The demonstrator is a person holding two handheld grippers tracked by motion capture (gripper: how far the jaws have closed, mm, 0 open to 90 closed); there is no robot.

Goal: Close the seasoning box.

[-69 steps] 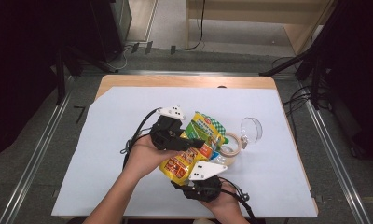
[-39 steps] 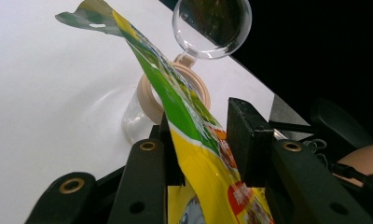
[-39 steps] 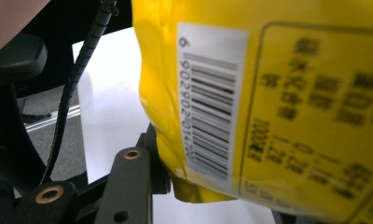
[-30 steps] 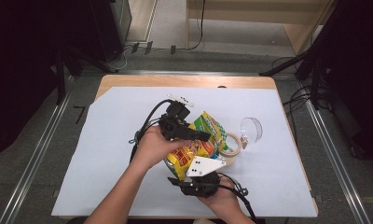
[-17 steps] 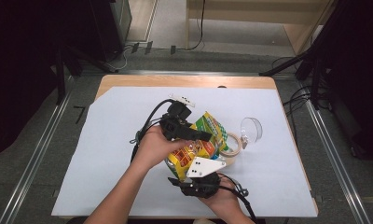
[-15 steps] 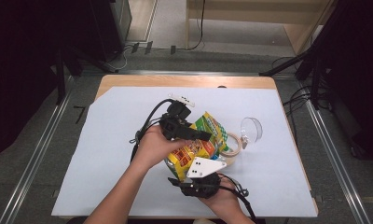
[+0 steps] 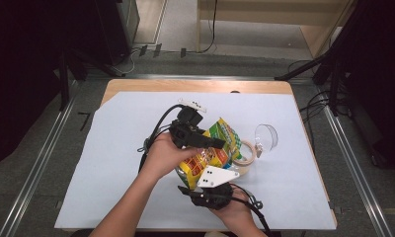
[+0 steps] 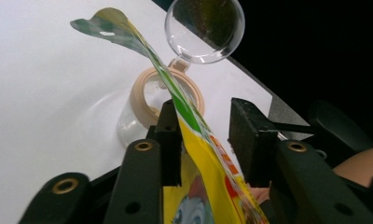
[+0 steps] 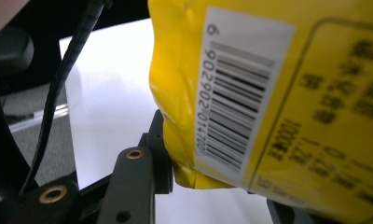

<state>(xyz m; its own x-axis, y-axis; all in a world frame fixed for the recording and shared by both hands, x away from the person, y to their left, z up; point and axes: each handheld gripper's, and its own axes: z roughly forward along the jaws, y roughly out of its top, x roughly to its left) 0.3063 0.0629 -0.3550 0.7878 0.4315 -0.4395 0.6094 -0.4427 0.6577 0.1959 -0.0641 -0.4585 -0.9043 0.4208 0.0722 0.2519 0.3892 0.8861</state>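
A yellow-green snack bag is held up above the middle of the bench, between the two grippers, approx. over a clear jar lying on its side. In the left gripper view the jar's tan rim sits just behind the bag's green top edge, w/ its round clear lid flipped open beyond it.

The left gripper is set around the bag's upper part: the bag's thin edge is seen running between the jaws, lying against the left one, w/ a gap to the right one. Its jaws have just been opened a bit, so the bag isn't really clamped there, as far as can be told.

The right gripper is seen at the bag's lower end, barcode side facing its camera. One jaw is pressed against the bag's crimped bottom corner; the other is mostly hidden behind the bag, so the bag looks clamped.
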